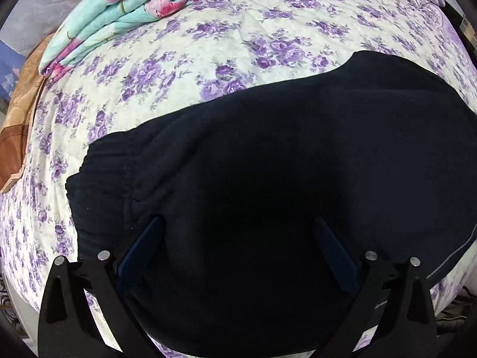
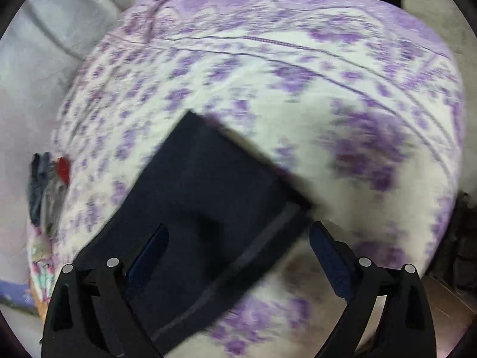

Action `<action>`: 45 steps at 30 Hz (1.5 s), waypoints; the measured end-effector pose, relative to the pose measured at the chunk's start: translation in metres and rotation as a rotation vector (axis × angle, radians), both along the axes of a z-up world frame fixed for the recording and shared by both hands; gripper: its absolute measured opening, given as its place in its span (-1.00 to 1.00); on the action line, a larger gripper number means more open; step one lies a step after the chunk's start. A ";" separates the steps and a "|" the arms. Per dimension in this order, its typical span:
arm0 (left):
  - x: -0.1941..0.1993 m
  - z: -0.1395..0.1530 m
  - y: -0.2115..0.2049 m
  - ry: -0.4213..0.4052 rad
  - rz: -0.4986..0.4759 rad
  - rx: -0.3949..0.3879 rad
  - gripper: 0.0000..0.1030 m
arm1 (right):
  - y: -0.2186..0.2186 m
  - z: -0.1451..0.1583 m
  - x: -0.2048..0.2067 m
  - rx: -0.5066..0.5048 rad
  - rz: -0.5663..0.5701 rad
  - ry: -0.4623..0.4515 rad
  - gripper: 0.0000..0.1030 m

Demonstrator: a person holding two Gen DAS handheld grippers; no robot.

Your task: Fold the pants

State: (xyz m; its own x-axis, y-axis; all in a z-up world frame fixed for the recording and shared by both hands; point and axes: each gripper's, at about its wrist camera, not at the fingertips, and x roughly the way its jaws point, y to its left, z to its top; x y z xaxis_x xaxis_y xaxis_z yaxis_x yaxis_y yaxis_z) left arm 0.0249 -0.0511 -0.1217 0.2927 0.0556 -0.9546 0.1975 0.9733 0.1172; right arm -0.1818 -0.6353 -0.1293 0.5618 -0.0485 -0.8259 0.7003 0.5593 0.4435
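While over pants point(image 1: 268, 164), both tongs point(image 1: 238, 238) point(image 2: 238, 241) wide, empty.

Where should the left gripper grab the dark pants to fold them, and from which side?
Probably the ribbed waistband at the left end of the pants, coming from above. It is the thick, bunched edge lying flat on the bedspread, and the left gripper hangs open just beside it.
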 end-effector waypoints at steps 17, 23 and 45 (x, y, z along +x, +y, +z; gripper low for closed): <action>-0.010 0.022 0.032 -0.038 0.083 -0.139 0.90 | 0.137 0.099 0.101 0.125 0.550 -0.237 -0.56; -0.018 0.046 0.063 -0.094 0.155 -0.192 0.90 | 0.307 0.018 0.148 0.222 0.945 0.011 0.40; -0.043 0.031 0.173 -0.081 0.422 -0.232 0.90 | 0.291 0.049 0.180 -0.228 0.931 0.037 0.10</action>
